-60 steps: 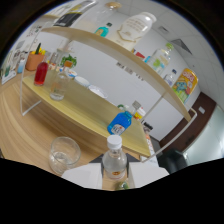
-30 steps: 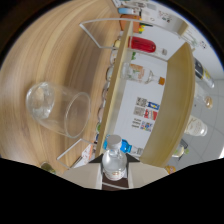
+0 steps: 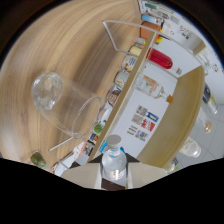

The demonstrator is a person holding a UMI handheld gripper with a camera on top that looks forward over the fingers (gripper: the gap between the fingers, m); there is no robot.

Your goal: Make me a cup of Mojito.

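One wide-angle view only, riding your hand-held gripper (image 3: 114,176) and looking forward along its fingers, rolled steeply sideways so your wooden bench (image 3: 65,55) and shelf (image 3: 131,80) run tilted, a clear glass (image 3: 65,102) close ahead, nothing shared with another camera.
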